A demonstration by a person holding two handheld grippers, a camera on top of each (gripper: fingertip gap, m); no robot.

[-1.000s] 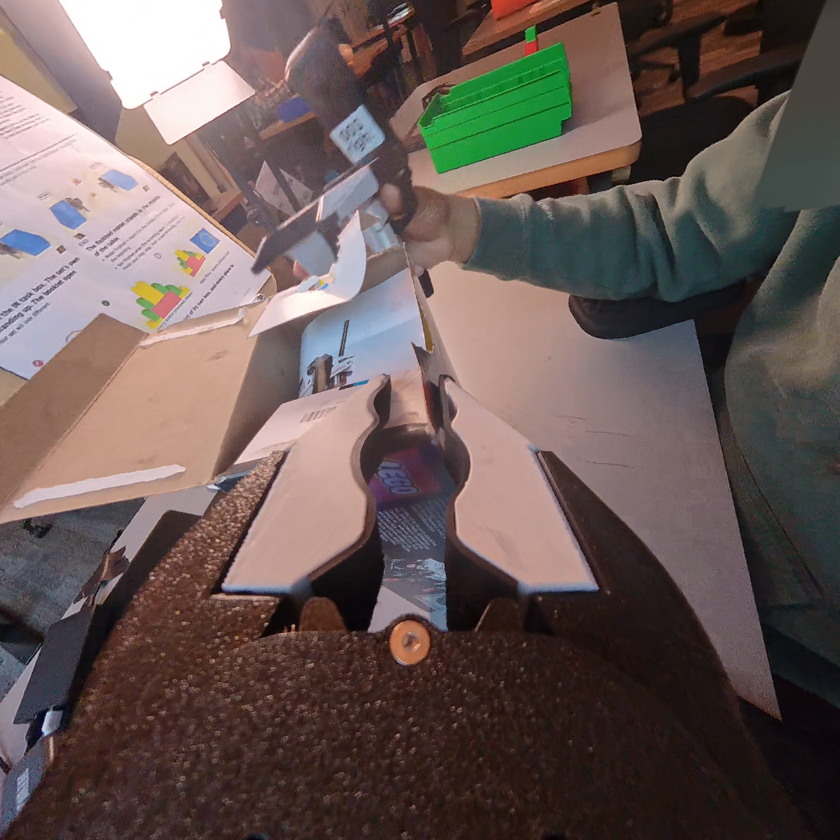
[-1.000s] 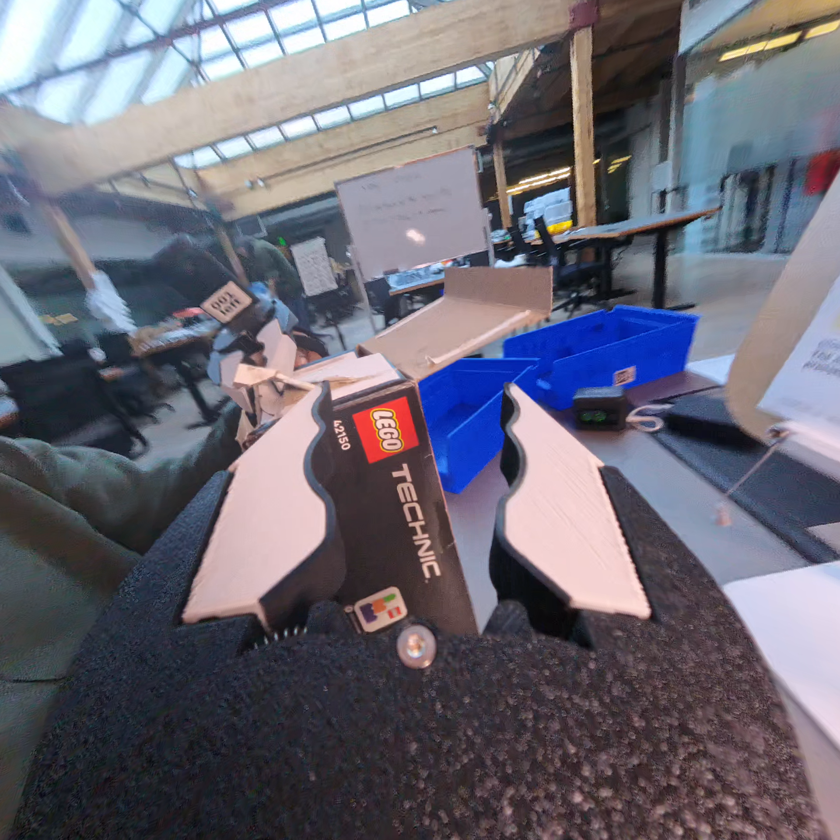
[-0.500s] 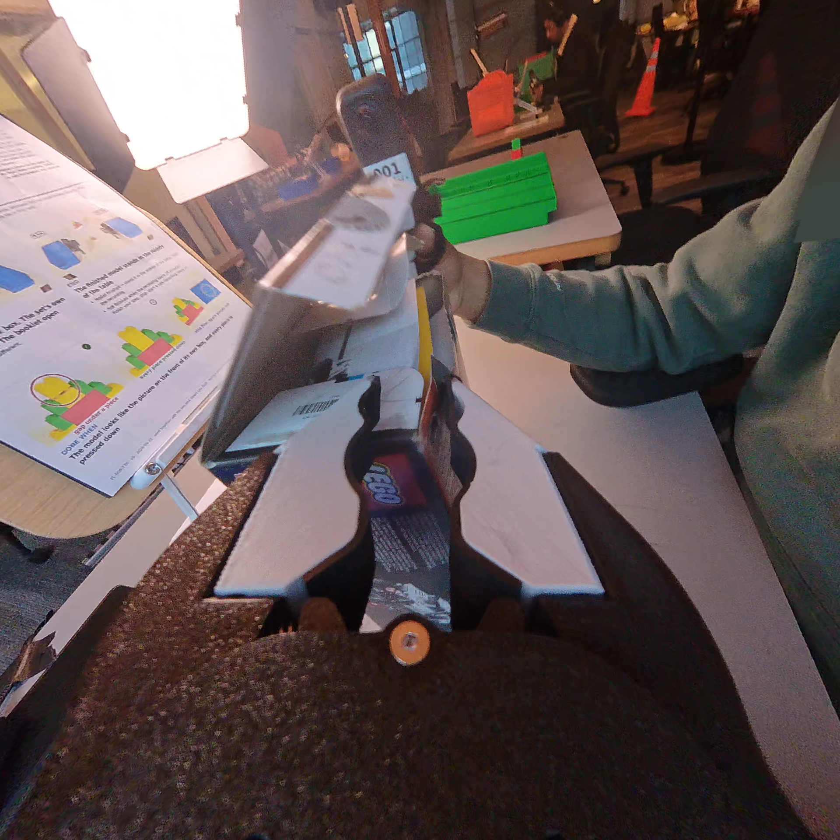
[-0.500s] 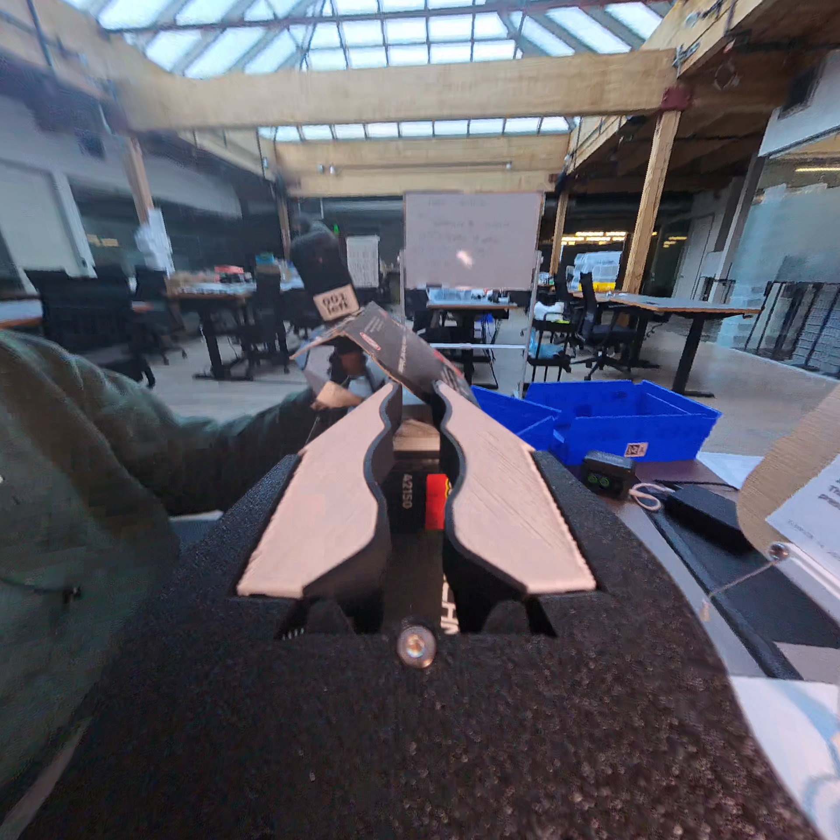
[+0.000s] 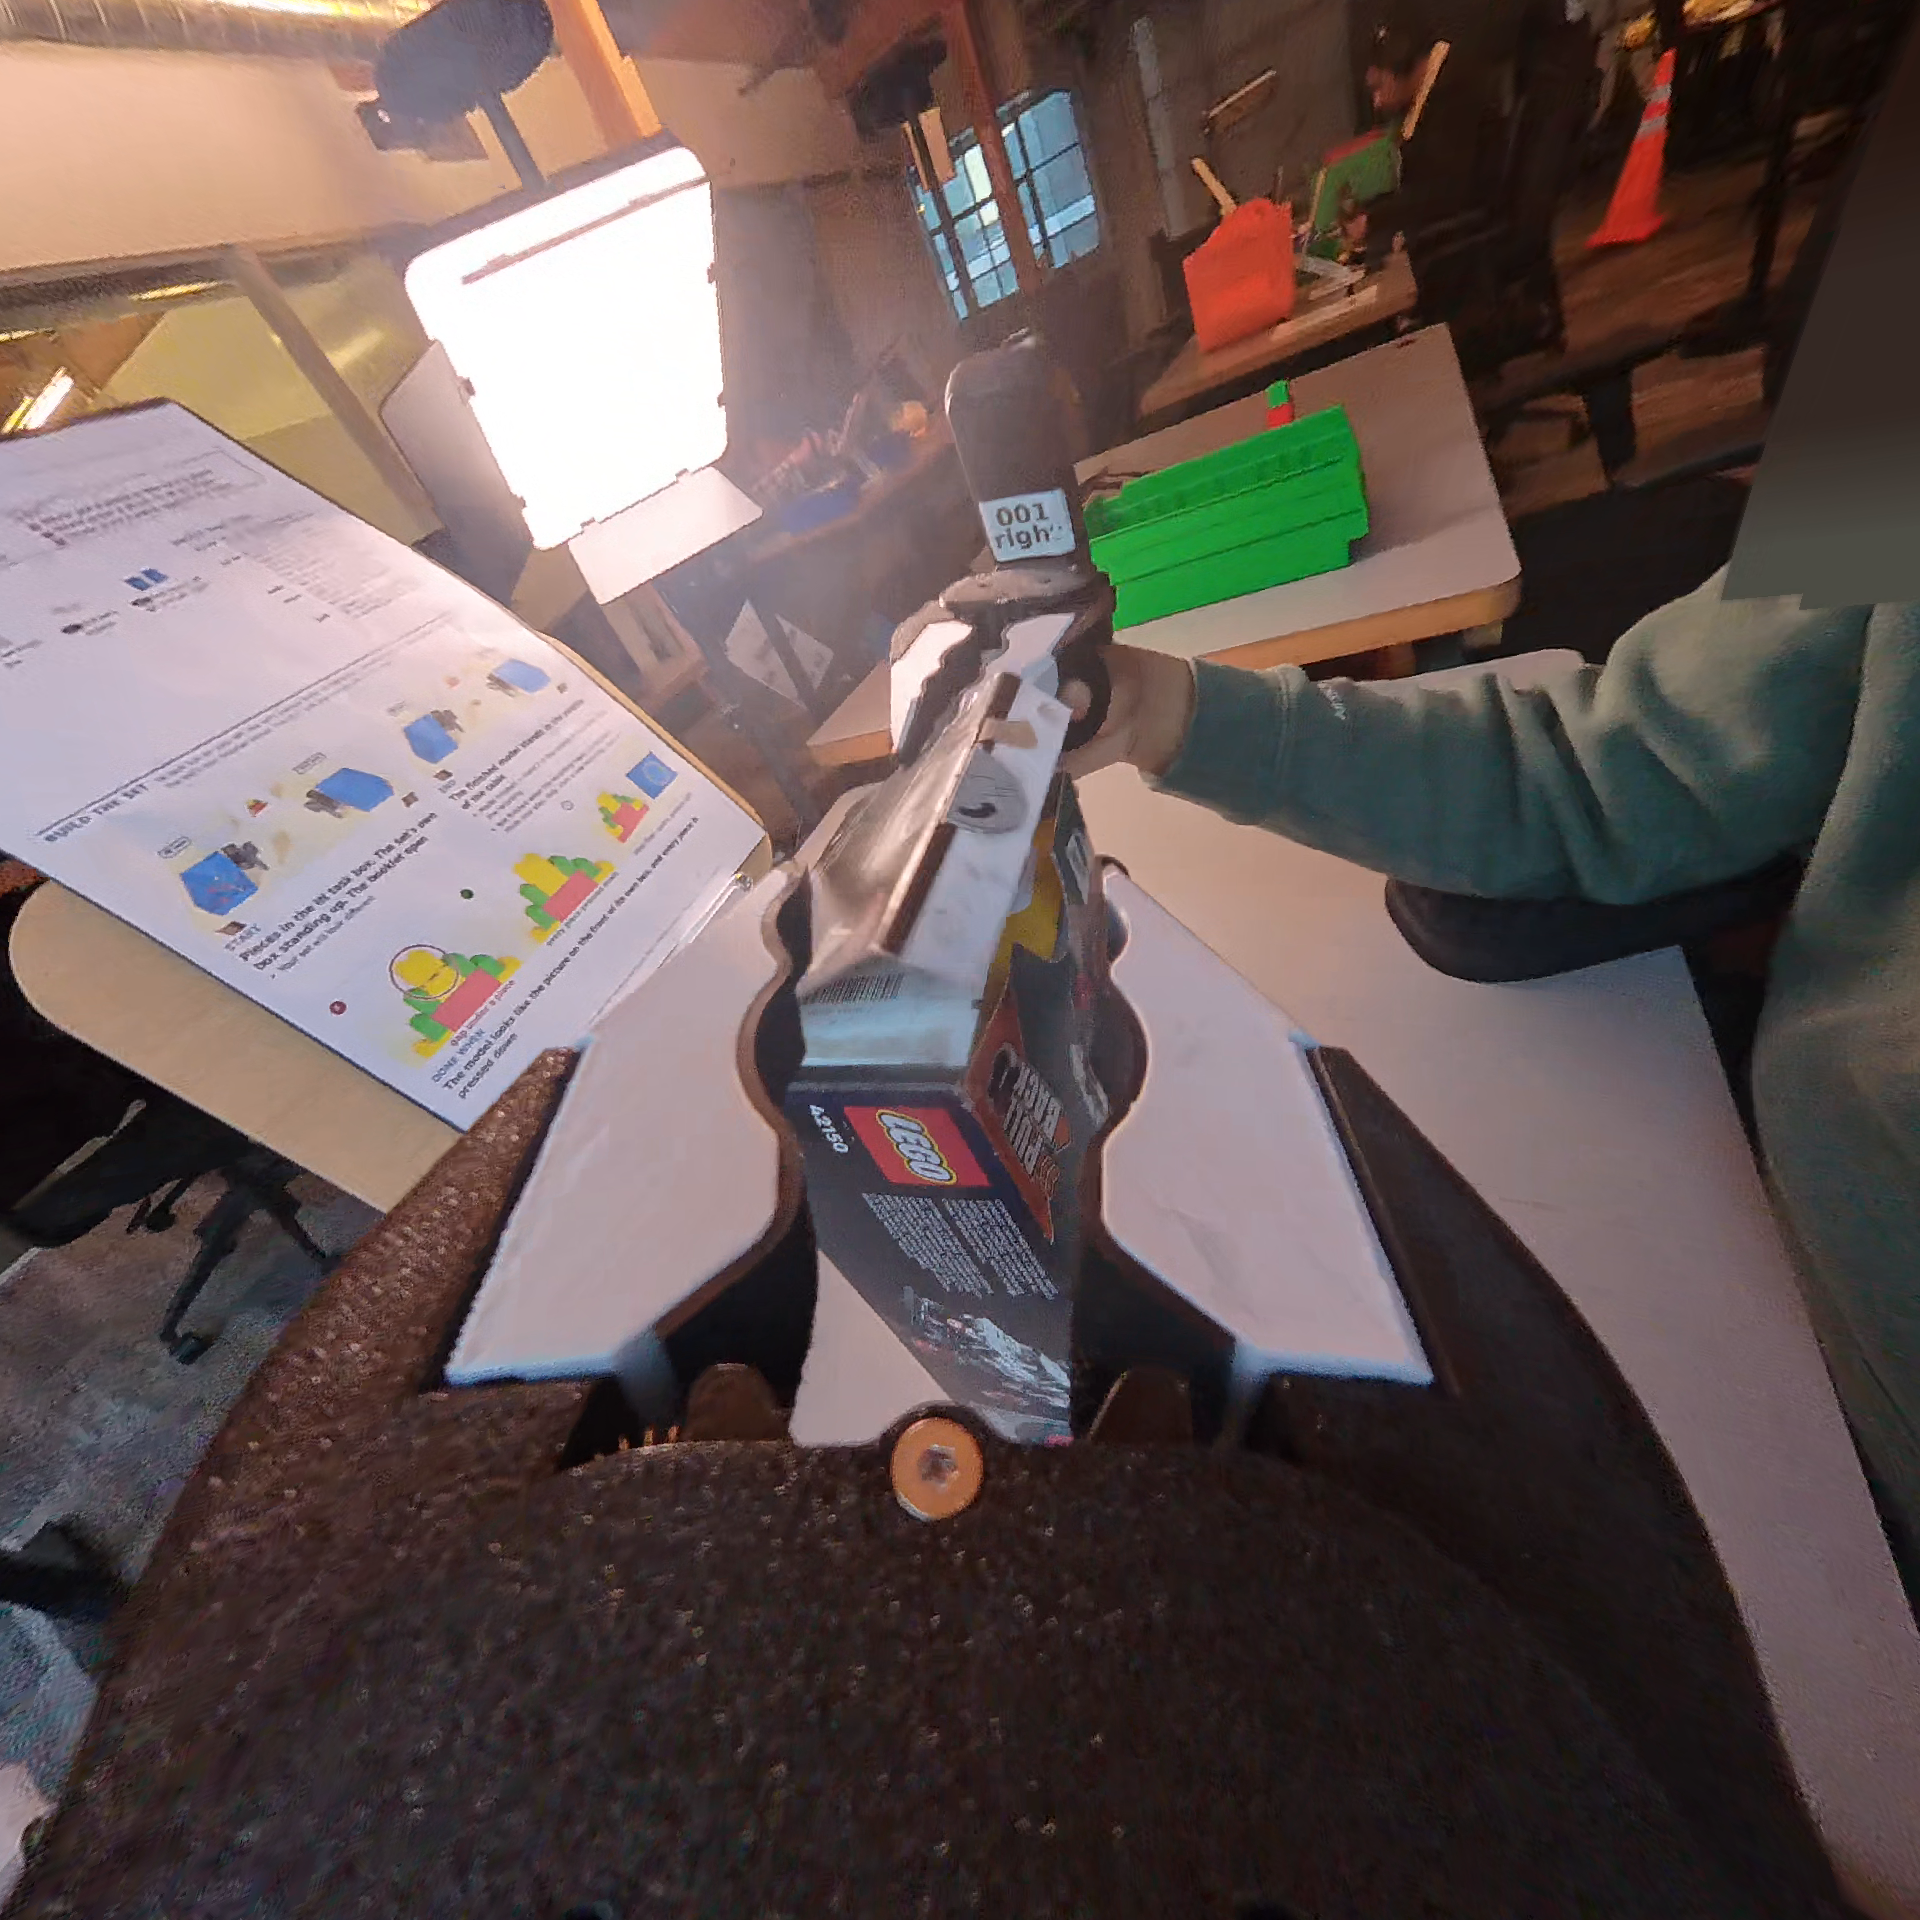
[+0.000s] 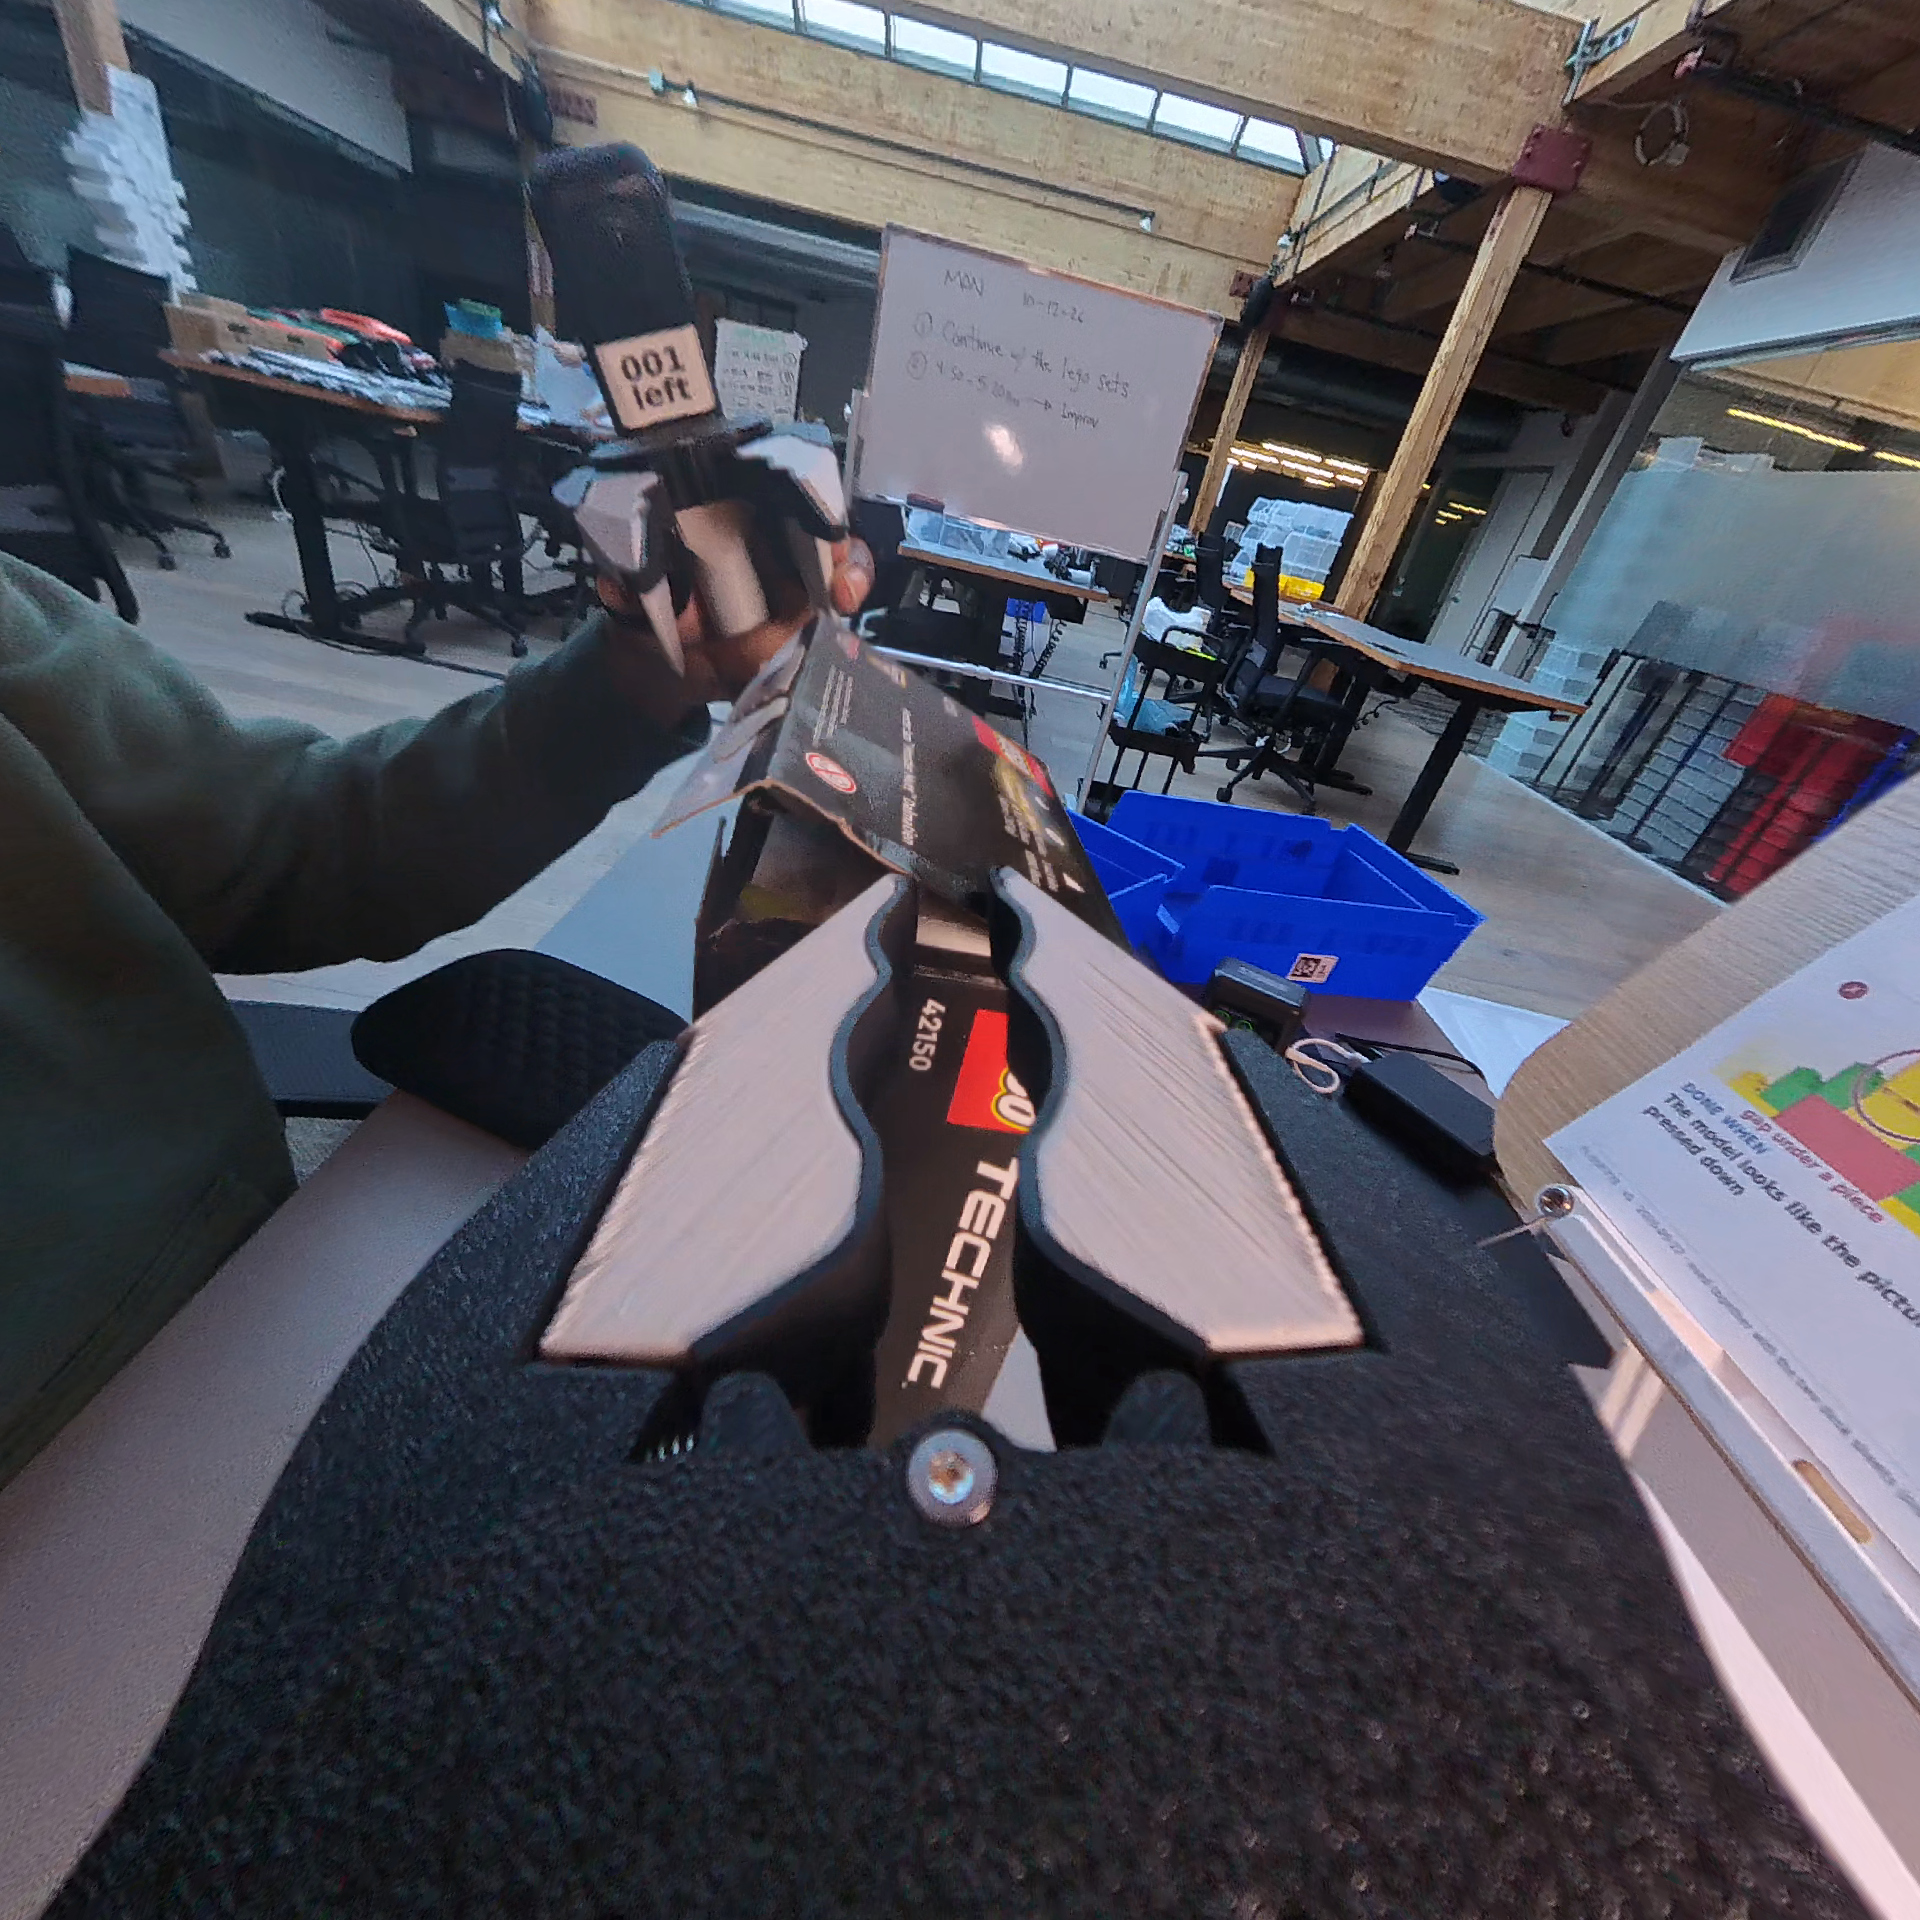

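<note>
Bench log, both wrist views

- Right gripper (image 6: pixel 948 894): my fingers are pressed close together, pinching the narrow edge of the black printed cardboard box (image 5: pixel 935 1195) with the red logo square. In the right wrist view the box runs up the centre of the frame from between my fingers. In the left wrist view the same tool sits at upper centre, clamped on the far top edge of the box.
- Left gripper (image 5: pixel 951 904): fingers spread about as wide as the box, which stands between them at frame centre. The gaps on both sides are very thin, and I cannot tell whether the pads press on the cardboard or only flank it.
- Box position: on edge and tilted, spanning from one tool to the other over the white table (image 5: pixel 1507 1091). I cannot tell whether its bottom touches the table.
- Box state: one end flap is open and lifted, with raw brown cardboard showing along its edge, at centre of the right wrist view, pointing toward the left tool at upper left. The inside is dark, so its contents are hidden. I see nothing from the box lying outside it.
- Surroundings: a white illustrated instruction sheet on a tilted wooden board (image 5: pixel 343 790) at left of the left wrist view, stacked green plastic bins (image 5: pixel 1226 520) on a farther table at upper right, and blue plastic bins (image 6: pixel 1299 914) right of centre in the right wrist view, just behind the box
</note>
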